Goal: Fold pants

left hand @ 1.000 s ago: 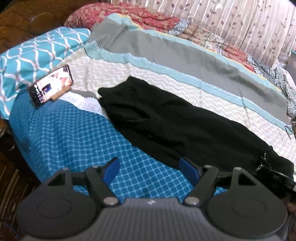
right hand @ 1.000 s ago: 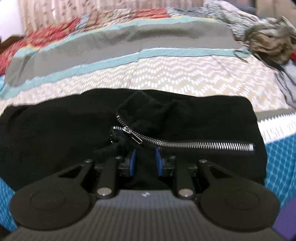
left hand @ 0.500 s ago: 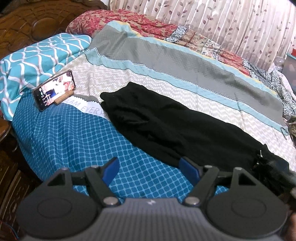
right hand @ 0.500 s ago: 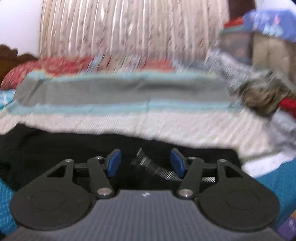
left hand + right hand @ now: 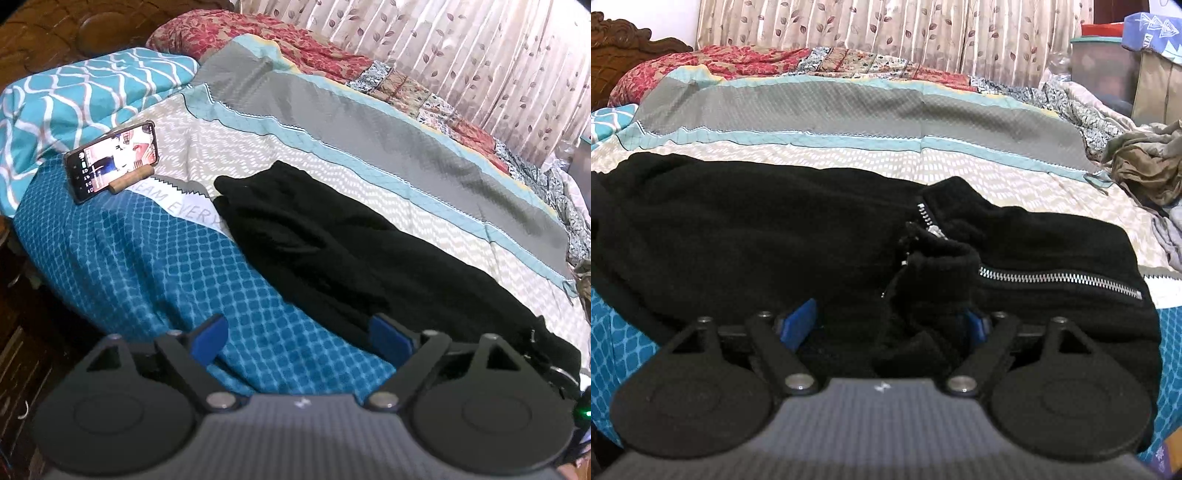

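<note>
In the left wrist view, the left gripper [image 5: 301, 341] hangs with its blue pads spread wide and nothing between them, over the blue checked part of the bedspread [image 5: 140, 258]. The black pants [image 5: 332, 251] lie stretched across the bed from near a line of printed lettering towards the lower right, where their end runs behind the gripper body and is cut off. The cloth is so dark that folds and seams are hard to make out. A phone [image 5: 112, 162] with a lit screen leans on a small wooden stand [image 5: 131, 181], just beside a teal patterned pillow [image 5: 74, 99].

In the right wrist view, the right gripper [image 5: 886, 325] is spread apart too, low over the pants [image 5: 757, 236]. A raised bunch of black fabric stands between the pads and hides most of the right pad; whether the pads touch it cannot be told. A silver zipper [image 5: 1060, 278] runs along the pants to the right. A heap of crumpled clothes [image 5: 1145, 166] sits at the far right edge, partly cut off.
</note>
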Demonstrator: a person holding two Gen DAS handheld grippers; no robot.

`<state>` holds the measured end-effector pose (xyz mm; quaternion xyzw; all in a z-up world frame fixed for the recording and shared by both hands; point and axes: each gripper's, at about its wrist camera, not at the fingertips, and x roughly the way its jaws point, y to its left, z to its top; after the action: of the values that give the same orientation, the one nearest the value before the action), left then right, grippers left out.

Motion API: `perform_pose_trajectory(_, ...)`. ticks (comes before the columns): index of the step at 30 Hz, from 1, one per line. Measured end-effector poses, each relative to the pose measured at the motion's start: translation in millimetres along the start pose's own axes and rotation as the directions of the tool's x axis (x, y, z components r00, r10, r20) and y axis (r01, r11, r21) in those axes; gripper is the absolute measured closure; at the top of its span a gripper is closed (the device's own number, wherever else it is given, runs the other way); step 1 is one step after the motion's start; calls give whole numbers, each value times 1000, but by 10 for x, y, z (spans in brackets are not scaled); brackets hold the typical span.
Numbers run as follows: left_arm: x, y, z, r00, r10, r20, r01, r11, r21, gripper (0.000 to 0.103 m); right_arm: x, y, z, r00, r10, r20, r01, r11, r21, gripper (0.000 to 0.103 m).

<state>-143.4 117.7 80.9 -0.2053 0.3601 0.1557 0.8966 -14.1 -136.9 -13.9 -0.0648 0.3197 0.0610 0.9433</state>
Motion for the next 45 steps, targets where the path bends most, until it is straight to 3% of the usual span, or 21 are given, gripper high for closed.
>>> perform_pose_trajectory(5,373,297,251,999,-24,-43,21,998,-65,16,-100,-37,176,998,35,-46,-36,999,-6,23)
perform_pose_trajectory(8,549,501,470,999,-38,-24,35,994,-107,16,-318,-63,304,999,33,28,-34,999,33,23)
perform_pose_trajectory(11,750,704,679,998,-59,-16,56,984,-167,13,-388,72,514,991,134,31,-135,991,27,25)
perform_pose_trajectory(13,938,827,815,996,-88,-24,81,973,-214,13,-331,245,668,975,221,0,-221,975,28,40)
perform_pose_trajectory(15,1127,909,910,993,-113,-37,101,966,-239,13,-194,504,843,945,322,-49,-320,946,43,60)
perform_pose_trajectory(17,1309,967,968,991,-124,-55,106,960,-259,13,-26,807,1011,912,400,-91,-396,916,60,69)
perform_pose_trajectory(21,1569,1049,972,984,-159,-82,128,946,-297,9,268,1531,1285,830,536,-153,-527,844,97,72)
perform_pose_trajectory(24,1646,1046,939,985,-166,-57,141,941,-308,10,568,1958,1328,769,596,-231,-577,803,151,72)
perform_pose_trajectory(27,1707,985,923,980,-190,-54,167,945,-281,54,1009,2296,1149,661,645,-383,-598,761,252,70)
perform_pose_trajectory(28,1734,980,927,983,-174,-60,151,950,-275,61,1083,2313,1089,670,646,-366,-584,763,277,71)
perform_pose_trajectory(29,1728,981,918,983,-176,-48,157,950,-270,64,1098,2286,1092,665,663,-343,-584,749,314,71)
perform_pose_trajectory(31,1685,1006,922,979,-205,-22,191,941,-279,73,1118,2226,1114,646,682,-344,-574,730,370,71)
perform_pose_trajectory(33,1633,984,928,973,-230,-9,218,933,-287,76,1116,2171,1110,630,699,-339,-580,713,393,71)
perform_pose_trajectory(37,1419,719,954,962,-266,56,272,941,-200,79,1128,2119,1058,619,720,-313,-560,684,467,71)
perform_pose_trajectory(41,1147,255,866,953,-281,115,280,960,27,79,1137,2013,1056,594,754,-280,-550,635,543,71)
perform_pose_trajectory(45,990,-142,685,941,-317,122,289,936,203,79,1110,1690,952,580,781,-231,-505,567,651,71)
